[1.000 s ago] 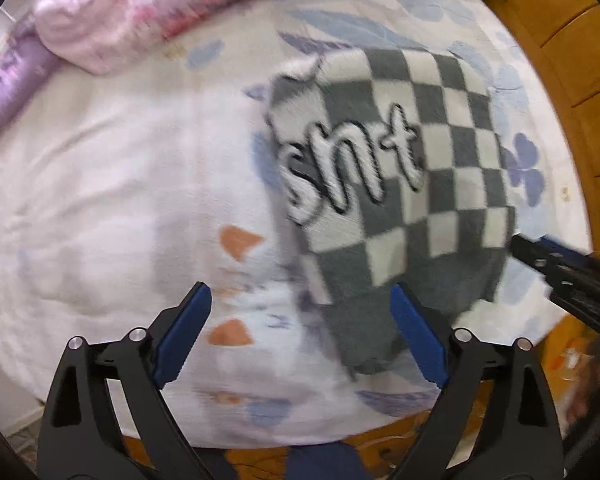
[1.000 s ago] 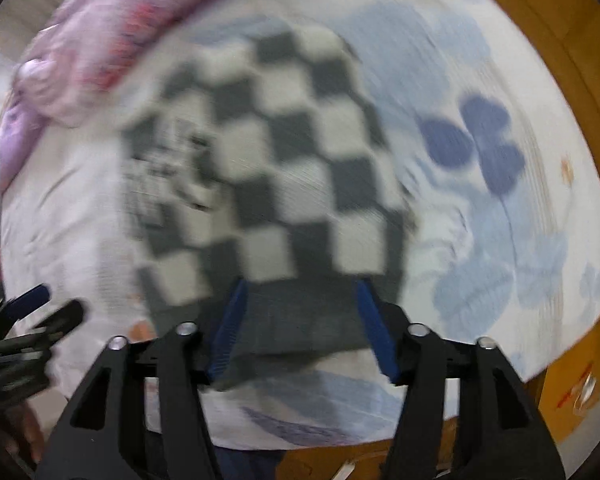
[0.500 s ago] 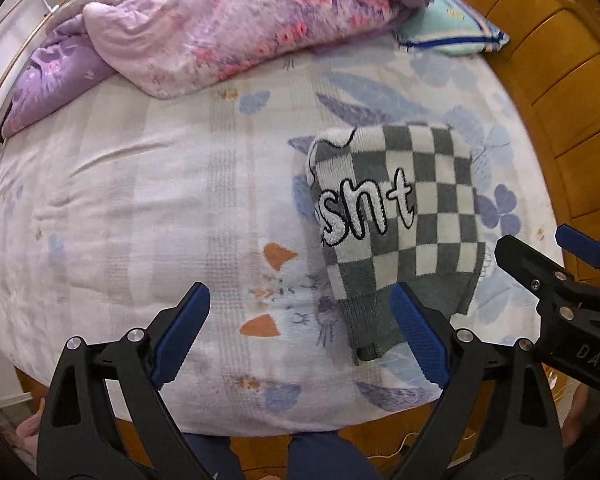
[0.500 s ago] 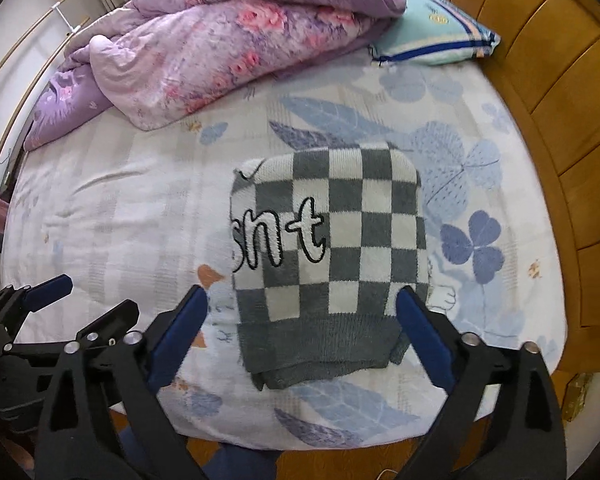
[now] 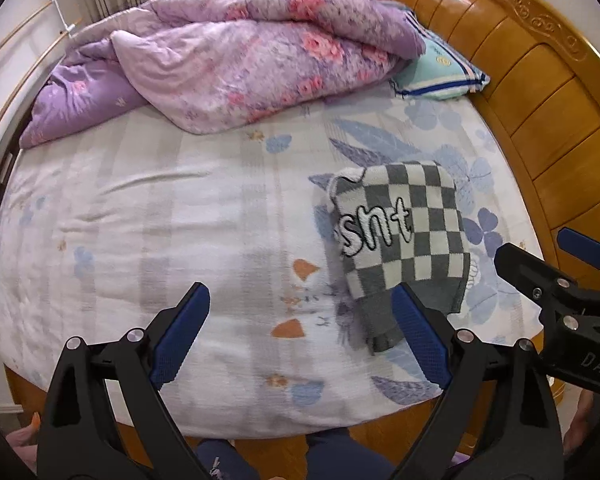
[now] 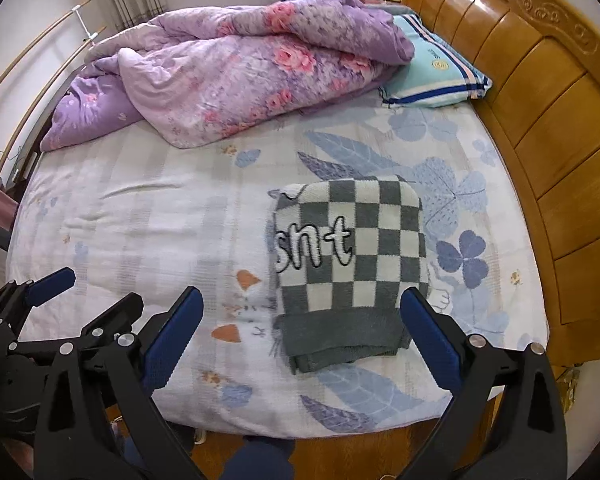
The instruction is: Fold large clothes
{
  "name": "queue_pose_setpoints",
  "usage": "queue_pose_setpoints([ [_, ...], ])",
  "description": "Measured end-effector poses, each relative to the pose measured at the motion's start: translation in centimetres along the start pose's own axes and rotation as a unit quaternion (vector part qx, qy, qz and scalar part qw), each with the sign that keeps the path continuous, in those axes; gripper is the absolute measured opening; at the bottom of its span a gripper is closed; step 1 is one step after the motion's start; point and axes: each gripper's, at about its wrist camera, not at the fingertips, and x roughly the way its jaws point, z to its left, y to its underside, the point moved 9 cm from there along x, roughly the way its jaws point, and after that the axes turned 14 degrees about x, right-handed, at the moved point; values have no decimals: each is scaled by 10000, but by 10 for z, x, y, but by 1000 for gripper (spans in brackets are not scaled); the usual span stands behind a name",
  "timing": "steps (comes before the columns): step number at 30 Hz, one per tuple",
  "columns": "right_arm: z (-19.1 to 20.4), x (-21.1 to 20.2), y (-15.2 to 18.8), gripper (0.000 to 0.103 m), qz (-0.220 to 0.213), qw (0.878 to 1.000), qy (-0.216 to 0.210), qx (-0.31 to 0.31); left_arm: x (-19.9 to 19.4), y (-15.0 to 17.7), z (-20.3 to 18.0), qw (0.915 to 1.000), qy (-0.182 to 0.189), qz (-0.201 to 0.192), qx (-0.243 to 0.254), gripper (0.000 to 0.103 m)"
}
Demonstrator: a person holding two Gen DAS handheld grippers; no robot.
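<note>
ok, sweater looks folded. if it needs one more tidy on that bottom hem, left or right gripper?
Right, probably. In its own view the checkered sweater sits almost centred ahead of the open right gripper, hem between the fingers. The left gripper, also open, has it off to one side by one finger. Neither touches it.

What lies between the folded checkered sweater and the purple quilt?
Only bare printed bedsheet between the sweater and the quilt; nothing rests there, clearest in the right wrist view.

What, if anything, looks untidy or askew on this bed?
The checkered sweater is folded but skewed, with grey layers poking out unevenly at its near edge. The purple quilt lies in a crumpled heap. Nothing looks spilled or damaged.
</note>
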Motion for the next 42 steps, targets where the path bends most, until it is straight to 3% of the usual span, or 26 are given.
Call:
queue_pose_setpoints([
  [5, 50, -26, 15, 95, -228, 9997, 19, -99, -31, 18, 42, 9997, -23, -253, -56, 93],
  [7, 74, -34, 23, 95, -312, 9995, -2, -107, -46, 27, 65, 9990, -91, -439, -12, 98],
  [19, 220, -99, 81, 95, -795, 9967, -112, 108, -137, 86, 194, 9940, -205, -1033, 296, 98],
  [25, 266, -141, 108, 95, -1020, 9947, -110, 30, -189, 114, 224, 9894, -263, -1347, 476, 98],
  [32, 283, -177, 126, 95, -1372, 9905, -79, 42, -234, 133, 236, 9842, -187, -1688, 504, 98],
  [42, 276, -232, 149, 95, -1845, 9823, -294, -131, -294, 151, 226, 9748, -494, -2126, 472, 98],
])
